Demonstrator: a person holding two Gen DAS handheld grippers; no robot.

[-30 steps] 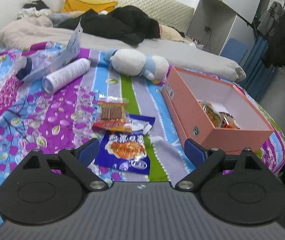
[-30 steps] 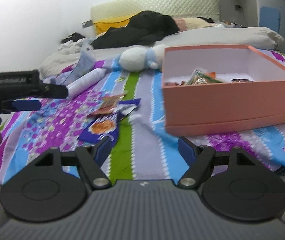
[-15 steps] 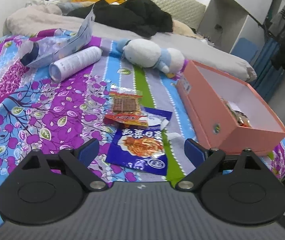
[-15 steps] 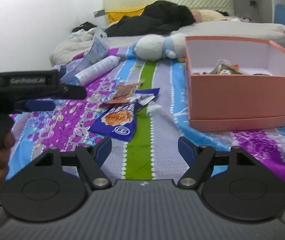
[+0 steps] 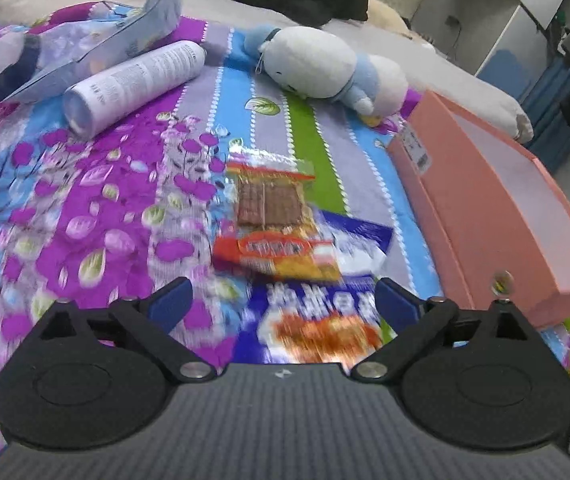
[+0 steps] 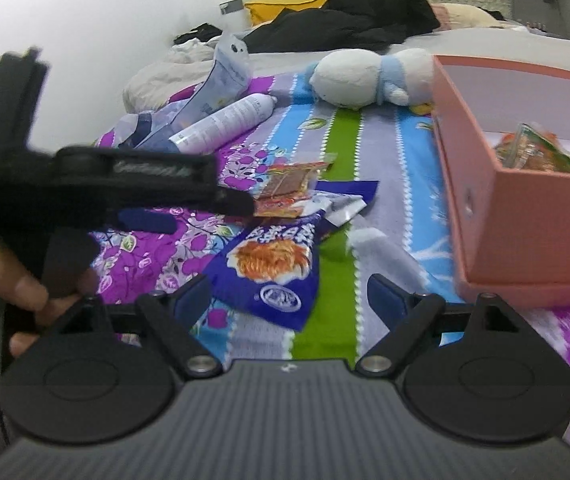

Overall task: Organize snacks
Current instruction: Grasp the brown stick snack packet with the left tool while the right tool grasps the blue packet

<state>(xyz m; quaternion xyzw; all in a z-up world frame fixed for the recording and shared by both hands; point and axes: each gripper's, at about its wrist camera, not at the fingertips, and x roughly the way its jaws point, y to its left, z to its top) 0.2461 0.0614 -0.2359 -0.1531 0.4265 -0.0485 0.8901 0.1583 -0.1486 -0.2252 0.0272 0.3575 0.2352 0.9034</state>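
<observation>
Both grippers, left and right, neared the snack packets, jaws widening, empty

Soft woven cloth bedspread, matt, printed in purple flowers and coloured stripes. On it, glossy crinkled plastic-film red snack packet, part clear; touching its near edge, shiny blue snack bag of the same slick film. Right of these, matt pink cardboard box, smooth-walled, white inside, glossy wrappers within. Beyond the packets, fuzzy plush toy; left of that, smooth white cylinder and clear glossy plastic pouch. Nearest, matt black plastic gripper frame, ribbed, with small bright metal pins.
</observation>
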